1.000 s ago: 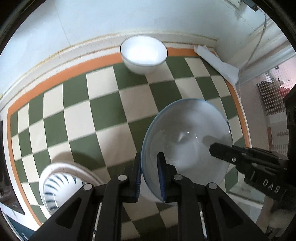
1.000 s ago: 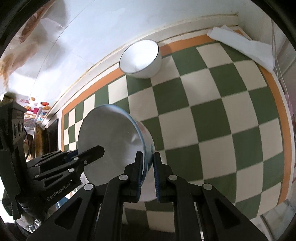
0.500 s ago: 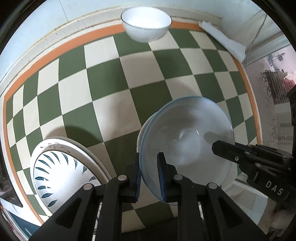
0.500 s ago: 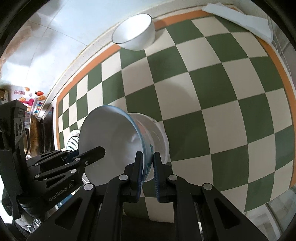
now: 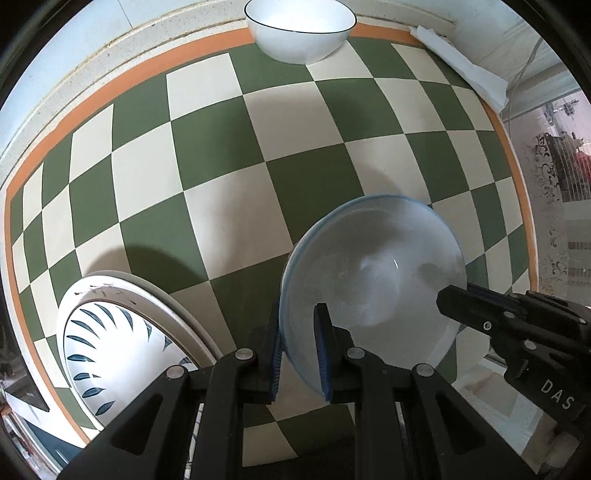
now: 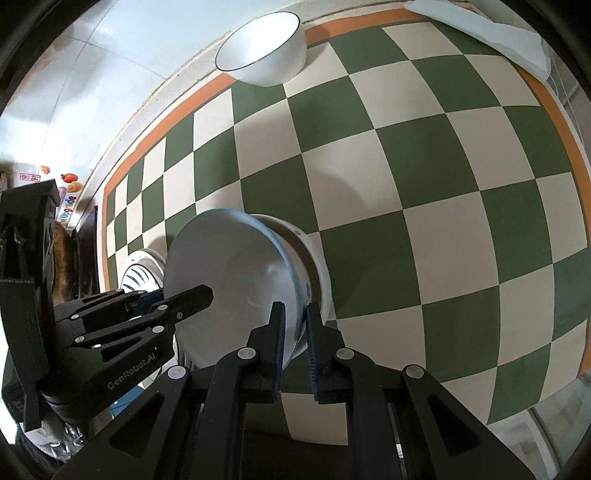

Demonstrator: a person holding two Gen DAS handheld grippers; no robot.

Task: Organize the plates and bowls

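A pale bowl with a blue rim [image 5: 373, 280] [image 6: 229, 280] is held tilted between both grippers, low over the checked tablecloth [image 5: 229, 155]. My left gripper [image 5: 297, 325] is shut on its near-left rim, also seen as the black fingers [image 6: 199, 295] at the left of the right wrist view. My right gripper [image 6: 293, 317] is shut on the opposite rim and shows at the right edge [image 5: 454, 299] of the left wrist view. Right under the held bowl sits a second white bowl [image 6: 314, 258], mostly hidden. I cannot tell whether the two touch.
A white bowl with a thin dark rim [image 5: 299, 33] [image 6: 262, 55] stands at the far edge by the wall. A white plate with blue leaf marks [image 5: 122, 339] [image 6: 142, 269] lies at the near left. A folded white cloth [image 5: 461, 70] [image 6: 480, 33] lies at the far right corner.
Both grippers have sunk toward the table with the blue-rimmed bowl between them, bringing it down over the second bowl. Their grip on the rim is unchanged.
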